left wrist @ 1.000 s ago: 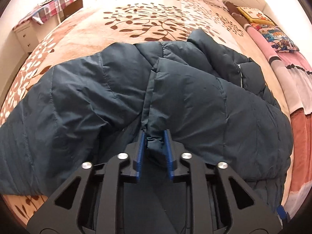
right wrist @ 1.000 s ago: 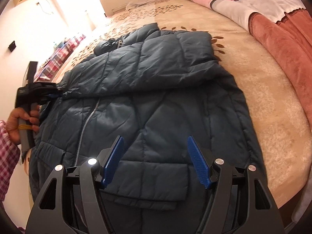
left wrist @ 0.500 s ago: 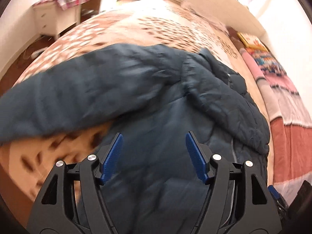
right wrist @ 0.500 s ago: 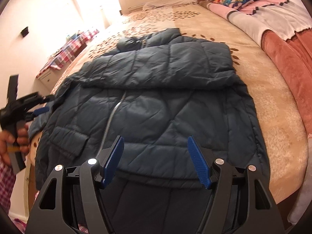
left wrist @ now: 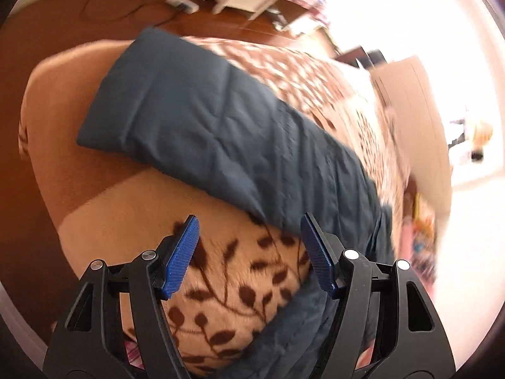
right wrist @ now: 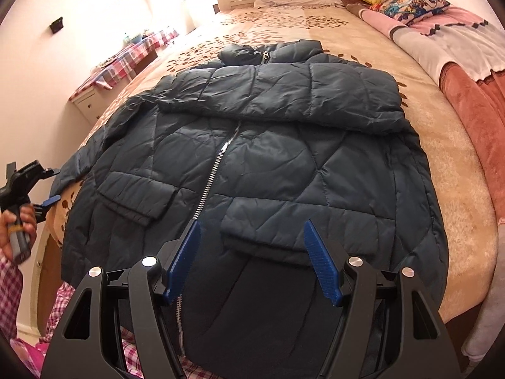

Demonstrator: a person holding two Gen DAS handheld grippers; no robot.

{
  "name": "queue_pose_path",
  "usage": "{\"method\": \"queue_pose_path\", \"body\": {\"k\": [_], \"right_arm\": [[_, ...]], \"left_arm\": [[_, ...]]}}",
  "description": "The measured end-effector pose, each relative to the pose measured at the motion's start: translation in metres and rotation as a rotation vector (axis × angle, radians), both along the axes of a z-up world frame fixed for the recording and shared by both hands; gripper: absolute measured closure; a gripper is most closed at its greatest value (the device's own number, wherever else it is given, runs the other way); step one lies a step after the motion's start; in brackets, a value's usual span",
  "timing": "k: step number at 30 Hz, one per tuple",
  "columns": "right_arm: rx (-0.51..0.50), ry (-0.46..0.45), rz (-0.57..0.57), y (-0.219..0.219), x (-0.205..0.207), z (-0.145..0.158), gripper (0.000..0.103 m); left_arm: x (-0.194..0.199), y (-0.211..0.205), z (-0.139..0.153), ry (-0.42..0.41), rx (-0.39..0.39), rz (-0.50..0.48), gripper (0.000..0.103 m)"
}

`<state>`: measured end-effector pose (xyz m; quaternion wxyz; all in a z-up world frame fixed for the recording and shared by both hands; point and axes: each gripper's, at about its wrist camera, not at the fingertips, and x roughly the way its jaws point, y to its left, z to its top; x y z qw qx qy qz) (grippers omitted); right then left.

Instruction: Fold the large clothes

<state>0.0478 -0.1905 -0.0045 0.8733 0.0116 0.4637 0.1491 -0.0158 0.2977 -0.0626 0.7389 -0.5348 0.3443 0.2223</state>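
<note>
A dark teal puffer jacket [right wrist: 258, 164] lies front up on the bed, zipper [right wrist: 217, 161] closed, one sleeve folded across its chest [right wrist: 284, 101]. The other sleeve [left wrist: 221, 132] lies out flat toward the bed's left edge. My left gripper [left wrist: 249, 252] is open and empty above the blanket, just short of that sleeve. It also shows in the right wrist view [right wrist: 44, 186], off the bed's left side. My right gripper [right wrist: 252, 252] is open and empty above the jacket's hem.
The bed carries a beige leaf-print blanket [right wrist: 442, 145]. Pink and red bedding [right wrist: 473, 94] and pillows [right wrist: 407, 0] lie along its right side. A white bedside table with a plaid cloth [right wrist: 126, 60] stands to the left. Brown floor [left wrist: 63, 31] lies beyond the bed corner.
My left gripper opened and let go of the jacket sleeve, then swung left to the bed's edge. My right gripper drew back toward the hem.
</note>
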Motion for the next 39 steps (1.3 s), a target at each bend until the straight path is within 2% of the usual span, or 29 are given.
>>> {"method": "queue_pose_path", "body": {"k": [4, 6, 8, 9, 10, 12, 15, 18, 22, 23, 26, 29, 32, 34, 38, 39], "right_arm": [[-0.024, -0.005, 0.008, 0.004, -0.001, 0.002, 0.036], [-0.027, -0.002, 0.007, 0.004, -0.001, 0.001, 0.036], [-0.023, 0.004, 0.003, 0.003, 0.0, 0.0, 0.036], [-0.021, 0.007, 0.001, 0.004, 0.0, -0.001, 0.036], [-0.02, 0.008, -0.001, 0.004, 0.0, -0.001, 0.036], [-0.022, 0.008, 0.001, 0.004, 0.001, -0.001, 0.036], [-0.025, 0.005, 0.002, 0.004, 0.001, -0.001, 0.036], [-0.016, -0.002, -0.009, -0.001, 0.001, -0.001, 0.036], [0.016, 0.001, -0.034, -0.009, 0.001, -0.002, 0.036], [0.026, 0.001, -0.039, -0.012, 0.001, -0.003, 0.036], [0.043, -0.02, -0.058, -0.02, -0.003, 0.0, 0.036], [0.058, -0.045, -0.078, -0.03, -0.007, 0.002, 0.036], [0.078, -0.056, -0.105, -0.044, -0.011, 0.003, 0.036], [0.095, -0.058, -0.131, -0.055, -0.013, 0.001, 0.036], [0.125, -0.05, -0.179, -0.078, -0.015, -0.003, 0.036], [0.132, -0.046, -0.191, -0.084, -0.015, -0.005, 0.036]], "left_arm": [[0.003, 0.015, -0.015, -0.034, -0.054, 0.088, 0.037], [0.006, 0.017, -0.018, -0.038, -0.031, 0.111, 0.037], [0.013, 0.019, -0.02, -0.006, 0.001, 0.129, 0.044], [0.013, 0.021, -0.022, 0.009, 0.001, 0.135, 0.055], [0.015, 0.022, -0.024, 0.03, 0.006, 0.147, 0.071], [0.017, 0.026, -0.026, 0.065, 0.038, 0.157, 0.089], [0.017, 0.027, -0.007, 0.06, 0.132, 0.127, 0.096], [0.025, 0.014, 0.042, 0.002, 0.312, 0.059, 0.097], [0.048, -0.011, 0.117, -0.117, 0.526, -0.05, 0.097], [0.055, -0.027, 0.141, -0.166, 0.597, -0.103, 0.097], [0.074, -0.069, 0.194, -0.275, 0.746, -0.243, 0.097], [0.092, -0.12, 0.233, -0.371, 0.824, -0.394, 0.097], [0.111, -0.173, 0.249, -0.436, 0.85, -0.553, 0.097], [0.125, -0.208, 0.247, -0.453, 0.85, -0.654, 0.097], [0.14, -0.28, 0.222, -0.436, 0.815, -0.842, 0.097], [0.152, -0.302, 0.207, -0.409, 0.801, -0.905, 0.097]]}}
